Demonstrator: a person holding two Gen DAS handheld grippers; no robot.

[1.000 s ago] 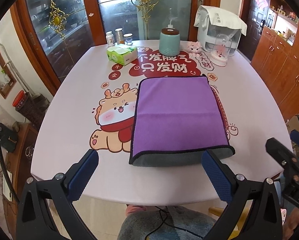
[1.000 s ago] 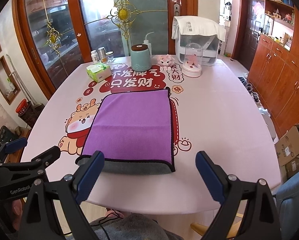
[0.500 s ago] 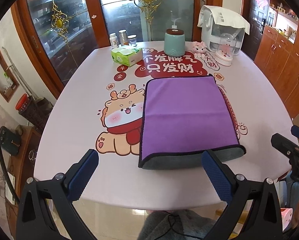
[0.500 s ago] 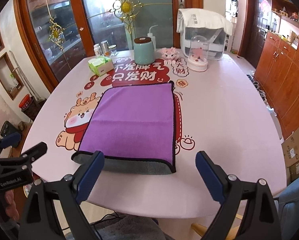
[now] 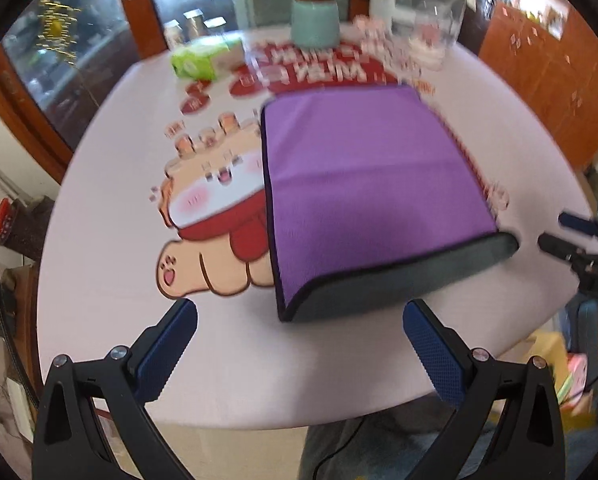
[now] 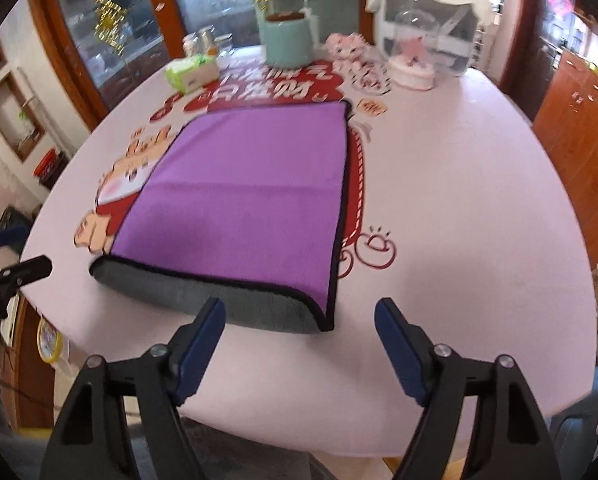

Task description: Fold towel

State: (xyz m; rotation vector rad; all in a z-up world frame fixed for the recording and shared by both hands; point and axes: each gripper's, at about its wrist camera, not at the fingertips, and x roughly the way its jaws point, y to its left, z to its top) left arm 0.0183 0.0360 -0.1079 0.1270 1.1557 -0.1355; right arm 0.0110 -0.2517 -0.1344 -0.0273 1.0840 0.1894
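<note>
A purple towel (image 5: 363, 176) with a grey underside and black trim lies folded once on the table; its grey fold faces me. It also shows in the right wrist view (image 6: 251, 188). My left gripper (image 5: 299, 324) is open and empty, just short of the towel's near left corner. My right gripper (image 6: 299, 320) is open and empty, just short of the towel's near right corner. The right gripper's tips (image 5: 567, 236) show at the right edge of the left wrist view. The left gripper's tip (image 6: 31, 268) shows at the left edge of the right wrist view.
The pink table (image 6: 459, 200) has a cartoon print. At its far end stand a green tissue box (image 6: 191, 74), a teal humidifier (image 6: 287, 40), small jars (image 6: 207, 42), a glass dome (image 6: 413, 56) and a white appliance (image 6: 431, 20). Wooden cabinets (image 6: 579, 112) stand to the right.
Both grippers have moved forward and down toward the towel's near edge, the left toward its left corner and the right toward its right corner. Both stay open. The towel has not moved.
</note>
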